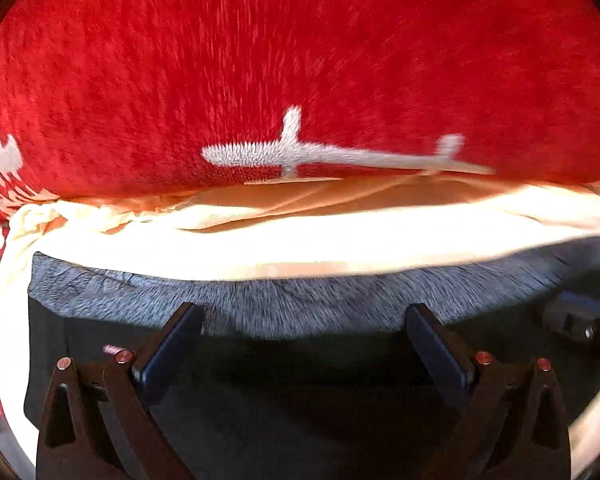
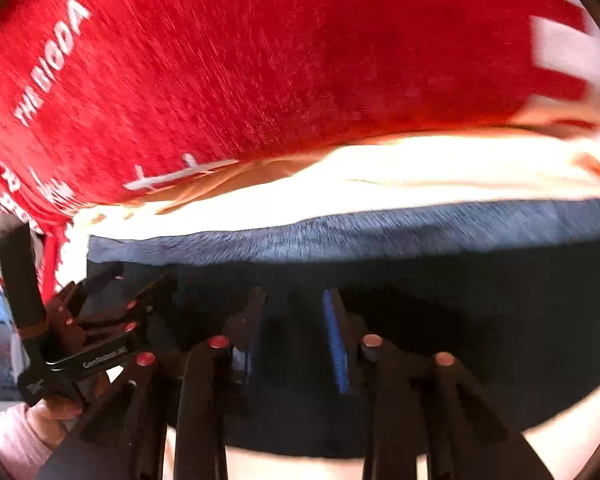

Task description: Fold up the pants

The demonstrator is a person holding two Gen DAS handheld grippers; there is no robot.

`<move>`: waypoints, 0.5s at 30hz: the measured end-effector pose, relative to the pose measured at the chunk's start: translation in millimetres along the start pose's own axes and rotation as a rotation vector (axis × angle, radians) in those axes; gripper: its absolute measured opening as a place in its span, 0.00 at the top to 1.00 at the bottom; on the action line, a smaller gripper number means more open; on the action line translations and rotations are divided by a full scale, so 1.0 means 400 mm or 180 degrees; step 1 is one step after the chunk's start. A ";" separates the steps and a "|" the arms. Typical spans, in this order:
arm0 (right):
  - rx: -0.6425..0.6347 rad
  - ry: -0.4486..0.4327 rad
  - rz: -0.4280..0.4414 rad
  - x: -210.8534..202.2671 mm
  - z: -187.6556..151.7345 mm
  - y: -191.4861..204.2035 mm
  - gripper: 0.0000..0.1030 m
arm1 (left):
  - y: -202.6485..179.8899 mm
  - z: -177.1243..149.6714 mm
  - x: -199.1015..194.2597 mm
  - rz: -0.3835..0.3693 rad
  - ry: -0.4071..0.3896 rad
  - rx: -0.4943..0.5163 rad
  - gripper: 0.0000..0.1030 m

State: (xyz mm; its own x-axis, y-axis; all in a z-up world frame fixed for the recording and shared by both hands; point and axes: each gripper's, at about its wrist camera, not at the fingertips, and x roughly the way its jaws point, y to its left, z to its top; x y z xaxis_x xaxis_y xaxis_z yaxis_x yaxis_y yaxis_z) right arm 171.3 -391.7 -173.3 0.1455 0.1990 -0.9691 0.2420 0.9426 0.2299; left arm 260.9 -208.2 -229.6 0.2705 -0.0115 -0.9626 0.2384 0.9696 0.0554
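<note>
Dark pants [image 1: 284, 308] lie flat on cream sheet [image 1: 320, 240], edge toward 12 o'clock, red blanket [image 1: 300, 60] beyond; left gripper [image 1: 304, 344] fingers spread wide apart, released, cloth lying between and beneath them; right gripper [image 2: 296, 336] fingers narrower, gap visible, pants [image 2: 420, 320] under them, whether pinching cloth cannot tell; left gripper [image 2: 96, 320] at 9 o'clock in right view.

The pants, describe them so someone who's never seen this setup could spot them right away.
Start at the big red blanket with white lettering that fills the background. In front of it lies a cream sheet, and on that, nearest the cameras, lie the pants: dark blue-grey, heathered fabric. They are the only dark cloth here, set against the bright red and cream.
</note>
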 end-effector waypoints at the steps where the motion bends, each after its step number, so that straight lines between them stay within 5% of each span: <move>1: 0.0004 0.0027 -0.0054 0.021 0.009 -0.005 0.70 | 0.003 0.004 0.016 0.0025 0.0020 -0.0056 0.00; 6: 0.0274 -0.0160 -0.0099 0.047 0.040 -0.077 0.75 | 0.027 0.037 0.076 0.0132 0.0015 -0.0156 0.00; 10: 0.0251 -0.0236 -0.0440 0.047 0.072 -0.094 0.75 | 0.015 0.105 0.079 0.0237 0.0060 -0.0058 0.00; 15: 0.0310 -0.0201 -0.0453 -0.005 0.059 -0.108 0.71 | 0.007 0.071 0.030 0.0109 0.0168 -0.0056 0.00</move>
State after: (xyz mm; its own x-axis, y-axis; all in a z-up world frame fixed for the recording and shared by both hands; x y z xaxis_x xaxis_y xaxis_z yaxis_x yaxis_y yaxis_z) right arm 183.2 -439.0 -179.0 0.1624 0.0453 -0.9857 0.3557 0.9291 0.1013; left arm 291.3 -212.4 -233.3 0.2285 0.0343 -0.9729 0.2132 0.9733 0.0844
